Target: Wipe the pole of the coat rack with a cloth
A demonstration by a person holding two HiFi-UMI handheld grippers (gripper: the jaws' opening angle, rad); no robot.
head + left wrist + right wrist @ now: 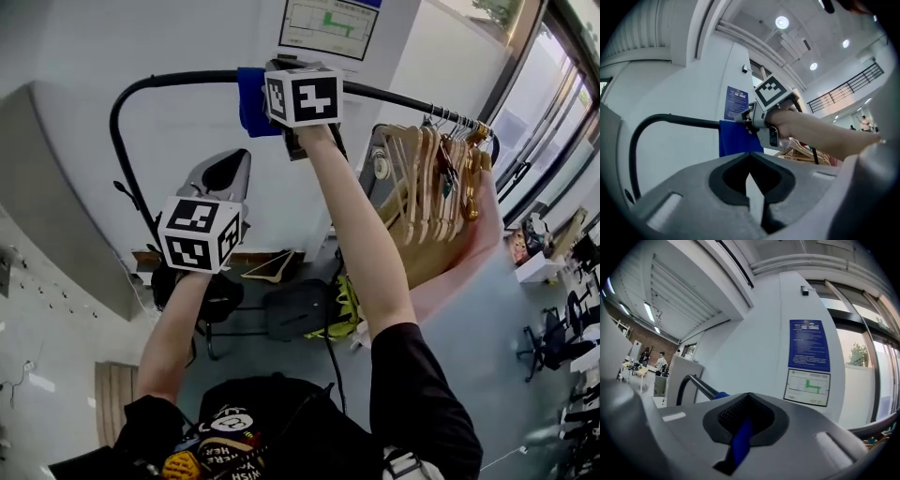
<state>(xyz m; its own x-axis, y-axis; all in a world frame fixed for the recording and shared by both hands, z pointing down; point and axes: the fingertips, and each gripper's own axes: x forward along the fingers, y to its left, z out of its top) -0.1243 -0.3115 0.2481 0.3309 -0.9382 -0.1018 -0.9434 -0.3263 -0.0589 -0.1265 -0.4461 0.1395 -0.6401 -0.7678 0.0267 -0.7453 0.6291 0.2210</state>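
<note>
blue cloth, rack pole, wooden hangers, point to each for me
blue cloth [250,103]: head view, the fold hanging over the bar
pole [187,77]: head view, bare black bar left of the cloth
wooden hangers [427,187]: head view, middle of the bunch

cloth [249,105] partly behind right gripper [278,111], pole [169,80] end behind hangers [436,192]

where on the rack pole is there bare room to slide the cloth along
Two bare stretches on the pole: from its left bend to the blue cloth, and from the right gripper, shut on the cloth, to the wooden hangers. The pole's right end is crowded with hangers.
</note>
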